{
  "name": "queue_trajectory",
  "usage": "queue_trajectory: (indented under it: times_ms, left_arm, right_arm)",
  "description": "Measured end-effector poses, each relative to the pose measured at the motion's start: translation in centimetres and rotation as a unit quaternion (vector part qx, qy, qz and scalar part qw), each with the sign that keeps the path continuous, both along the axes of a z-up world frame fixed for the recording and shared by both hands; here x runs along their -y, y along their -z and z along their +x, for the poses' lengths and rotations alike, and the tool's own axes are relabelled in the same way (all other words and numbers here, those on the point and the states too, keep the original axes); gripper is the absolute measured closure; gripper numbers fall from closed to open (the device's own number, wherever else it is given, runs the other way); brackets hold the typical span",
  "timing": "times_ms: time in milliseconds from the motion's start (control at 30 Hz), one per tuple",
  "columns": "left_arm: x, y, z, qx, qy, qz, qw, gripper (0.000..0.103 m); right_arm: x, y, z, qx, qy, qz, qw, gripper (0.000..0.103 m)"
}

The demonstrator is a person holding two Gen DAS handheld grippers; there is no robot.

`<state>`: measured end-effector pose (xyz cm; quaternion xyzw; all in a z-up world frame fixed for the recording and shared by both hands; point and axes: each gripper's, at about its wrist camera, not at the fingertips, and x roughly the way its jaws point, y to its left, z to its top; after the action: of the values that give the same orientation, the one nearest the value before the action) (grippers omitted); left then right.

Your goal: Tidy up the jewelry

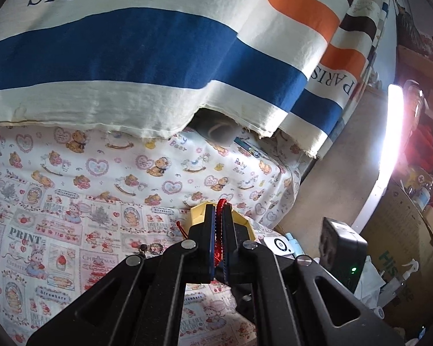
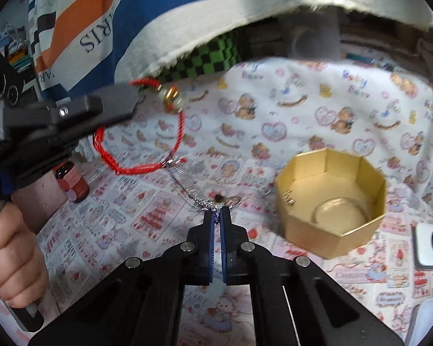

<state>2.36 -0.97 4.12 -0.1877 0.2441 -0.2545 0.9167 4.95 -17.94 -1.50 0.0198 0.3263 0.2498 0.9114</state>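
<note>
My left gripper [image 1: 220, 212] is shut on a red cord bracelet [image 1: 218, 248], which runs up between its pads. In the right wrist view the same left gripper [image 2: 134, 98] holds the red bracelet [image 2: 147, 164] in the air; its loop hangs down with pale and gold beads [image 2: 171, 98] near the tips. My right gripper [image 2: 216, 213] is down at the printed cloth, shut on the end of a thin silver chain [image 2: 184, 190] that lies across the cloth. A gold octagonal box [image 2: 332, 173] stands open to the right, with a clear ring [image 2: 340, 216] inside.
A striped "PARIS" cloth [image 1: 158, 57] overhangs the back. A brown bottle [image 2: 73, 184] stands at the left beside a person's hand [image 2: 14, 259]. A white device [image 2: 430, 245] lies at the right edge. Small rings and earrings [image 1: 156, 248] lie on the printed cloth.
</note>
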Motion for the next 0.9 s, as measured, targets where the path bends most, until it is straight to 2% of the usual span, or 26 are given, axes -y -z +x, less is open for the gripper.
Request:
queue_trajectory:
  times_ms: [167,300,500,633,800,900]
  left_arm:
    - [-0.7,-0.1,0.1,0.001,-0.001,-0.010,0.9999,0.100]
    - [-1.2,-0.2,0.0,0.004,-0.012,-0.013,0.9998,0.100]
    - [-1.8,0.2,0.7,-0.004,-0.030,-0.006,0.9995,0.100]
    - [-1.4,0.6,1.0,-0.007,-0.042,0.018,0.9990,0.100]
    - [0.3,1.1,0.8,-0.001,-0.055,0.069,0.9961,0.100]
    - [1.8,0.8,0.2,0.015,-0.038,0.092,0.9949,0.100]
  right_arm:
    - [0.1,-0.4,0.0,0.027,0.040,-0.039,0.998,0.099]
    - [0.4,-0.8,0.2,0.023,0.045,-0.033,0.998,0.099]
    - [1.5,-2.1,-0.2,0.045,0.051,-0.013,0.998,0.099]
    - [2.6,-3.0,-0.3,0.051,0.064,-0.001,0.997,0.099]
    - [4.8,-4.2,-0.1,0.056,0.082,0.038,0.994,0.099]
    - [5.9,-5.3,-0.4,0.081,0.090,0.052,0.991,0.099]
